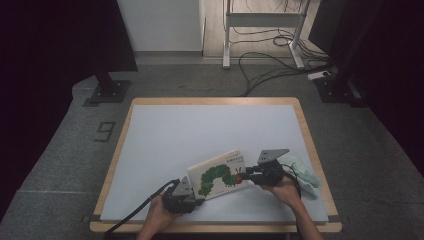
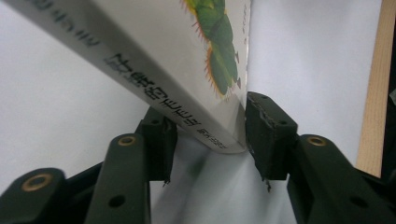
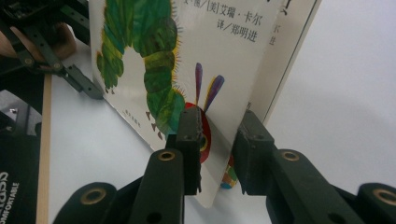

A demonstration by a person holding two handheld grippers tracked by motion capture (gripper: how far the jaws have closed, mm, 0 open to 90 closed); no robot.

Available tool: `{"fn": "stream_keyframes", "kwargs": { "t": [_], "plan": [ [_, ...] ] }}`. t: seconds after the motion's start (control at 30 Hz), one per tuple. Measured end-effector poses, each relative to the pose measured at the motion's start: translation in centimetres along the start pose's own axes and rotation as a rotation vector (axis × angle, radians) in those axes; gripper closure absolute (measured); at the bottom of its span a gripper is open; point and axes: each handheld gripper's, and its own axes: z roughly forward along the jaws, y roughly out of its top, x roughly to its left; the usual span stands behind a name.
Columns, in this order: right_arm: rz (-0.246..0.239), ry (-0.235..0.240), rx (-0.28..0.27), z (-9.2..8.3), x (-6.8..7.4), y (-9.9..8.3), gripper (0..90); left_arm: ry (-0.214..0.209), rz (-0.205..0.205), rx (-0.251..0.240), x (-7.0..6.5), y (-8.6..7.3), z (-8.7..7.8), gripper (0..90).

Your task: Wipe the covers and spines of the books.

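Observation:
A picture book [image 1: 220, 176] with a green caterpillar on its white cover lies near the front of the table, slightly raised. My left gripper [image 1: 199, 200] meets its near left corner. In the left gripper view the pads [image 2: 161, 130] press on both sides of that spine corner of the book [image 2: 187, 60], so the left gripper [image 2: 208, 135] is shut on it. My right gripper [image 1: 244, 176] comes in from the right. It [image 3: 219, 140] is shut on the edge of the book's front cover [image 3: 224, 56], with the pages behind. The left gripper [image 3: 95, 91] shows at the book's far corner.
A white mat [image 1: 200, 130] covers the wooden table [image 1: 120, 145]. A crumpled pale cloth [image 1: 305, 175] lies just right of my right hand. Beyond the table are grey floor, cables [image 1: 270, 65] and a metal stand base [image 1: 107, 92]. The table's wooden edge [image 2: 376, 93] runs beside the left gripper.

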Motion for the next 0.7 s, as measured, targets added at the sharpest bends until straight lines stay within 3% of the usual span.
{"fn": "stream_keyframes", "kwargs": {
  "t": [0.17,0.3,0.43,0.57,0.7],
  "plan": [
    [-0.018,0.001,0.029,-0.3,0.1,-0.5,67.9,0.0,0.008,-0.002,-0.3,-0.1,-0.1,65.0],
    [-0.011,-0.026,0.027,-1.0,0.0,-0.7,57.9,-0.002,0.009,-0.003,-0.4,-0.1,-0.1,66.3],
    [0.0,-0.044,0.04,-1.0,-0.1,-0.8,52.3,-0.001,0.045,-0.007,-0.8,-0.1,-0.1,73.6],
    [-0.018,-0.028,0.047,-0.2,0.2,-1.0,58.7,-0.007,0.034,-0.004,-0.7,-0.1,-0.1,73.8],
    [-0.053,-0.053,0.04,0.2,0.5,-0.8,60.4,-0.006,0.04,-0.005,-0.6,-0.1,-0.1,74.2]
  ]
}}
